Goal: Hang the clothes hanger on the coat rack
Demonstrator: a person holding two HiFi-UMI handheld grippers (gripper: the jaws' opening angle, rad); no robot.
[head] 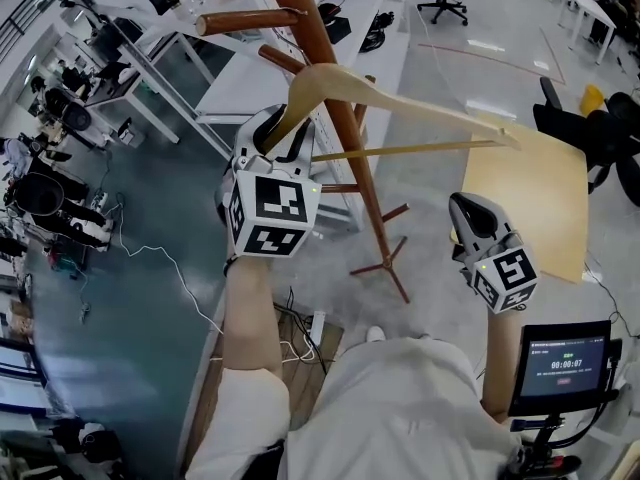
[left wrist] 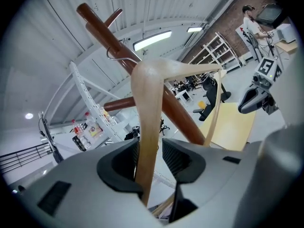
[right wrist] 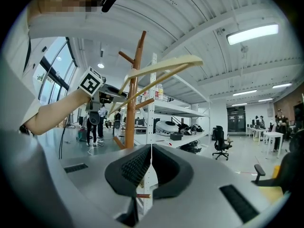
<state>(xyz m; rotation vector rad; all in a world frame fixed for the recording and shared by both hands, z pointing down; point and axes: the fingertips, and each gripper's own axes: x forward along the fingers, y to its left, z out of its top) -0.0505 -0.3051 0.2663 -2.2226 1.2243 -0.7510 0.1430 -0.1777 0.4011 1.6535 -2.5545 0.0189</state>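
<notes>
We read only one thing clearly: the timer 00:00:07, in light digits on the small dark screen [head: 563, 366] at the lower right of the head view. The finer lines above and below it on that screen are too small for us to read. In the left gripper view, the labels on the bottles [left wrist: 93, 129] are too blurred to read.

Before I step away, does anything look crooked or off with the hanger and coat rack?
The hanger is tilted on the coat rack: one end sits low between the open left tool's jaws, the other rides high. Nothing looks damaged.
</notes>
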